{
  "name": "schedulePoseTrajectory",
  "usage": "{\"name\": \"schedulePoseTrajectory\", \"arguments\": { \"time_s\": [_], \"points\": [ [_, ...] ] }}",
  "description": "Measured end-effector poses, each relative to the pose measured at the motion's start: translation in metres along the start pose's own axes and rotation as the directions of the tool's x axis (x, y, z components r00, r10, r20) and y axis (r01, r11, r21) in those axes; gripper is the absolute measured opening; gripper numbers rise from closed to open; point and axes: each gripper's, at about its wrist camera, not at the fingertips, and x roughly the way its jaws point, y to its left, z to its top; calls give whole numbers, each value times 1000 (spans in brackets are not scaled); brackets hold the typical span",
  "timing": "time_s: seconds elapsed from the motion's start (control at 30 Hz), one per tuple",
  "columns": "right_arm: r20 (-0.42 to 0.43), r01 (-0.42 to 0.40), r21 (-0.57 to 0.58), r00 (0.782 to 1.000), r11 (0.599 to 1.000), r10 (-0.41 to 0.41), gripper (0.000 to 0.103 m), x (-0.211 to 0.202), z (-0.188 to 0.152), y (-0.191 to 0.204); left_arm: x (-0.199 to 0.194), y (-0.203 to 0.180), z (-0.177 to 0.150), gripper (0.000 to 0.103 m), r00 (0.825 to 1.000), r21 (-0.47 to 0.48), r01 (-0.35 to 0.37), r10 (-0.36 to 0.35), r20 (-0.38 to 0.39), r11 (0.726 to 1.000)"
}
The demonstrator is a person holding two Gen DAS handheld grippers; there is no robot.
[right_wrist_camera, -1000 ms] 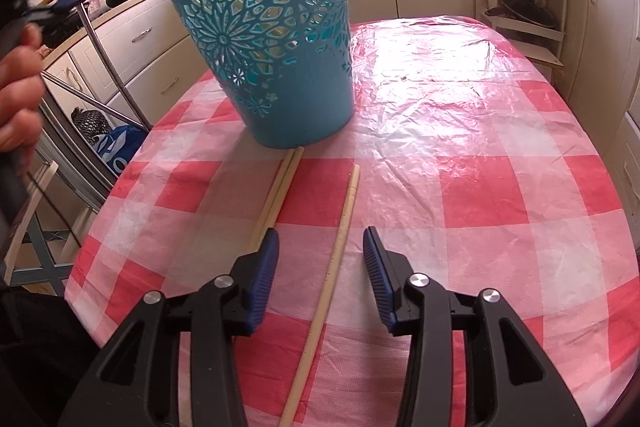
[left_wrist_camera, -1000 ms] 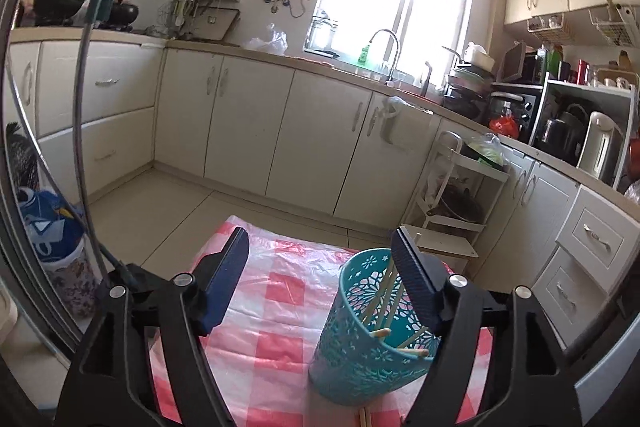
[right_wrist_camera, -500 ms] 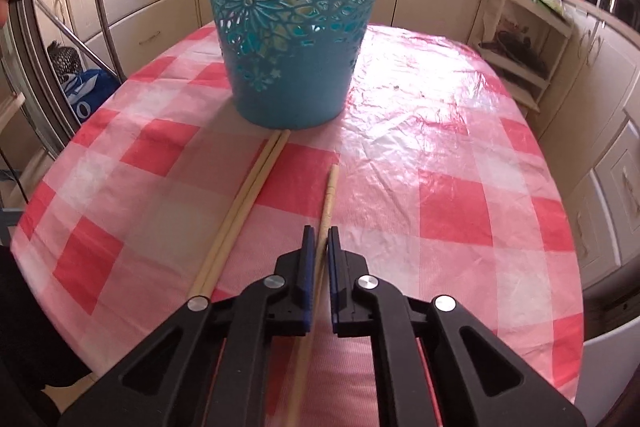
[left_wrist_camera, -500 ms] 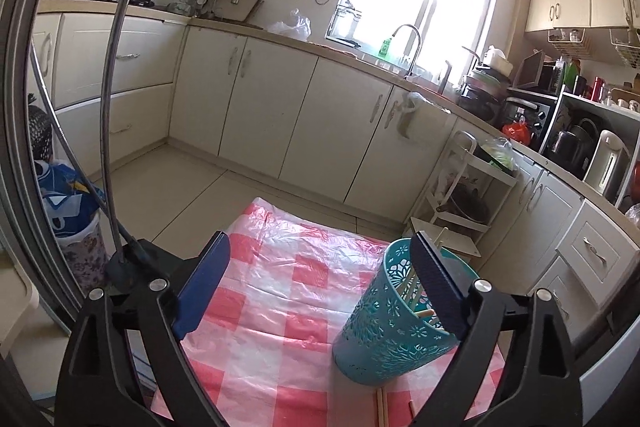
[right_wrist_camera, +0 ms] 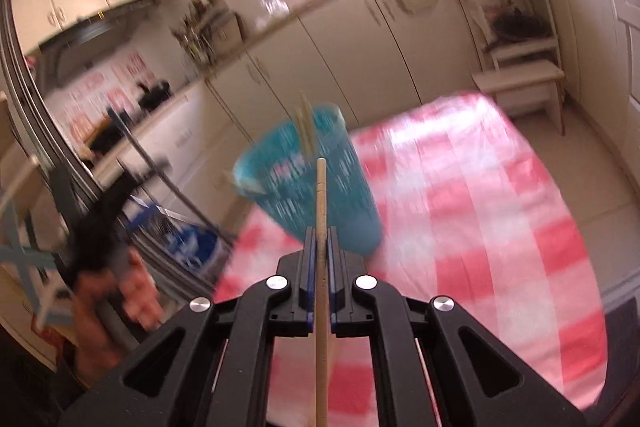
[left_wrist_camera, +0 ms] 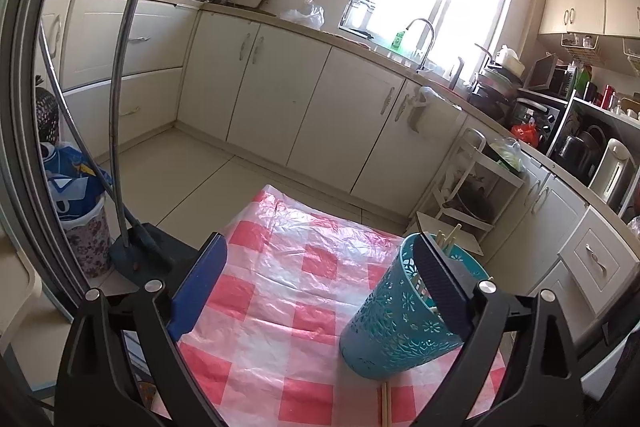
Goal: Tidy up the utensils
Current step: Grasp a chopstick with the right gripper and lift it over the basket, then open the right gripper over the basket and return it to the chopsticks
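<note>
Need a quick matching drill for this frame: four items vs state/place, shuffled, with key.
Items:
1. left gripper
2. right gripper
3. teal holder
4. chopsticks on the table

States:
A. shut on a single chopstick
B. lying flat at the holder's base
C. open, nothing between its fingers
D. standing on the checked tablecloth, chopsticks inside

Pairs: 1-C, 2-A, 3-D, 4-B

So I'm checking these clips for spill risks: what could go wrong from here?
The right gripper pinches the chopstick along its length, so the free tip could swing and miss the rim. The teal holder looks tilted, and the open left gripper is not steadying it; a knock might tip it. Two chopsticks lie beside its base.
</note>
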Motion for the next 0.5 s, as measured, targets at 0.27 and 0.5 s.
{"name": "schedulePoseTrajectory", "arguments": {
  "time_s": [0.27,0.5],
  "points": [
    [246,3,-81,969,997,17,6,42,100,58,2,2,1,91,1000,-29,-2,2,-5,1000],
    [312,106,-28,946,994,-93,6,104,141,62,4,1,4,91,1000,-37,15,-16,-12,999]
  ]
}}
